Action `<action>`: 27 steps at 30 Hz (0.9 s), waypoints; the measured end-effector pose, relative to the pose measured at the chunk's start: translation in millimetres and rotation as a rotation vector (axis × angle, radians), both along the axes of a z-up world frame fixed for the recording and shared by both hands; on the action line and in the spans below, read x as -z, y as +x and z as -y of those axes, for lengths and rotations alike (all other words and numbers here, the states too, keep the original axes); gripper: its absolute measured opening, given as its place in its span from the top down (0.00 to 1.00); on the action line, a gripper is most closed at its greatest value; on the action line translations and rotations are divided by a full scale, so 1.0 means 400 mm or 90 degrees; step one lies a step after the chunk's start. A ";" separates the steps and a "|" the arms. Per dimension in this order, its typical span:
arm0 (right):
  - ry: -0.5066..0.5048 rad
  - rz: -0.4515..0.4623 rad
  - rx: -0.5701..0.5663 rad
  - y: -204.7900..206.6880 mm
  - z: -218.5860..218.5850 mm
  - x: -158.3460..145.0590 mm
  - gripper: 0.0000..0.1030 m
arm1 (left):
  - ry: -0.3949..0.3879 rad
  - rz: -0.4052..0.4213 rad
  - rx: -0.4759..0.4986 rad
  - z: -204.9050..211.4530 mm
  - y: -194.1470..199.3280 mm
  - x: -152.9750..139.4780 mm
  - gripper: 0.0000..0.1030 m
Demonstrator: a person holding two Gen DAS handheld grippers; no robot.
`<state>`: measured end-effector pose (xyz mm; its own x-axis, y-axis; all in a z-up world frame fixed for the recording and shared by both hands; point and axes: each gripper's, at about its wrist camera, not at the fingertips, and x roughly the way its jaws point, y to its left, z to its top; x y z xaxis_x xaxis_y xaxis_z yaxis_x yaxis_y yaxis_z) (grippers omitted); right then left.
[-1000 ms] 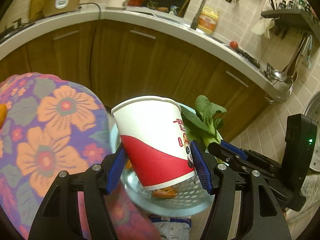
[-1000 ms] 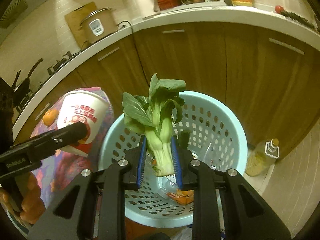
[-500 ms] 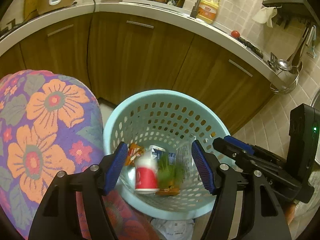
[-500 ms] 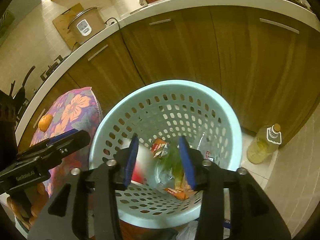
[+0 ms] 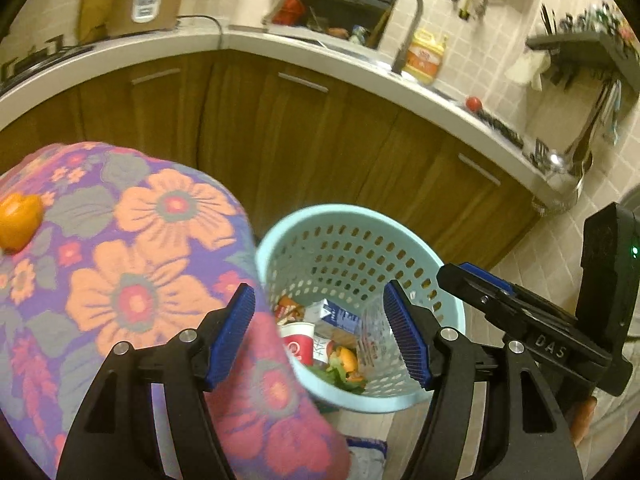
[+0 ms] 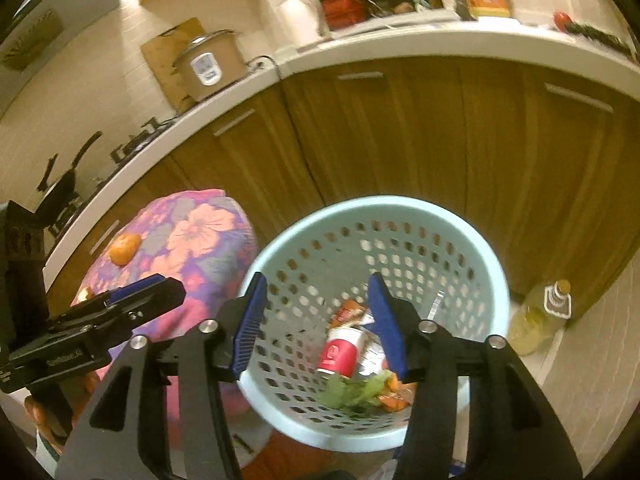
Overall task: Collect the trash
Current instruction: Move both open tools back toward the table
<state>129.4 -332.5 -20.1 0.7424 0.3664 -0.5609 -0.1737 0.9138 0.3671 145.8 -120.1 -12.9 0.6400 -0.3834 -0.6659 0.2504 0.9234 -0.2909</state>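
A light blue perforated waste basket stands on the floor by the cabinets. Inside lie a red and white paper cup, green leaves, wrappers and orange scraps. My left gripper is open and empty above the table's edge and the basket. My right gripper is open and empty above the basket. Each gripper shows in the other's view: the right one and the left one.
A table with a flowered cloth stands left of the basket, with an orange fruit on it. A bottle of oil stands on the floor to the right. Wooden cabinets and a worktop curve behind.
A second ago my left gripper held the cup and my right held the leafy vegetable. Both opened and the items dropped into the basket. Both grippers have since pulled back and left a little.
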 end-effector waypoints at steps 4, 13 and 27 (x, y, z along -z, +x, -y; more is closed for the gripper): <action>-0.016 0.027 -0.029 -0.020 -0.065 -0.039 0.40 | -0.002 0.019 -0.033 -0.059 -0.037 -0.021 0.30; -0.060 0.078 -0.113 -0.033 -0.272 -0.118 0.34 | 0.002 0.051 -0.132 -0.262 -0.131 -0.065 0.28; -0.126 0.101 -0.252 -0.009 -0.656 -0.174 0.29 | 0.033 0.058 -0.334 -0.656 -0.258 -0.068 0.17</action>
